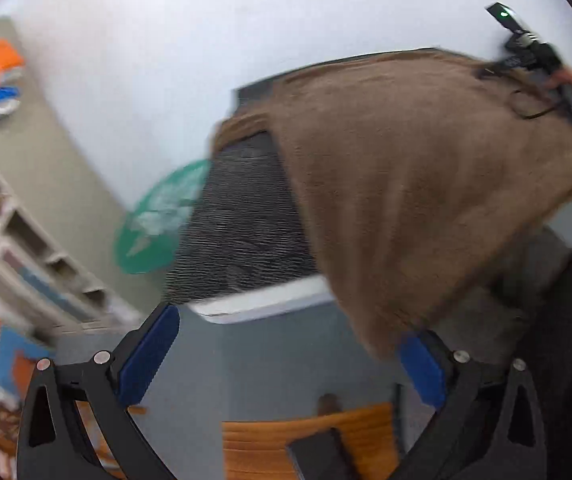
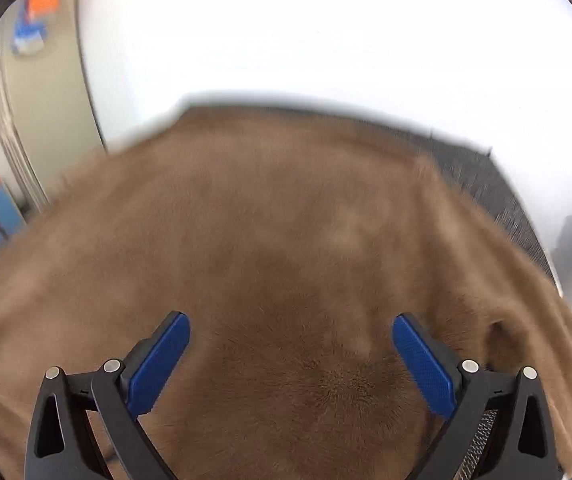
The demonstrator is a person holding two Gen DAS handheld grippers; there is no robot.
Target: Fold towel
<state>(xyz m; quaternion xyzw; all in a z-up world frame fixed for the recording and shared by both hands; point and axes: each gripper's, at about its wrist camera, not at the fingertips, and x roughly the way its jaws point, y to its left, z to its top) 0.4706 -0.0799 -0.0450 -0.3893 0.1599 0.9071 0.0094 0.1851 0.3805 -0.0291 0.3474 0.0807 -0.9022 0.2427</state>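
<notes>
Draping brown towel [image 1: 397, 184] over dark ribbed tabletop [image 1: 242, 216]

**Towel spread ahead of both grippers on a mat**

Seen from the left gripper [image 1: 286, 356], the towel [image 1: 405, 184] hangs ahead and to the right, its lower edge draped over the right finger. The mat [image 1: 242, 216] lies ahead beneath it, with a round disc [image 1: 154, 224] at the mat's left and shelves [image 1: 26, 240] further left. The right gripper [image 1: 533, 56] sits at the towel's far right corner. From the right gripper [image 2: 291, 360], towel [image 2: 266, 260] fills the space ahead and below, mat [image 2: 485, 176] beyond to the right.
</notes>
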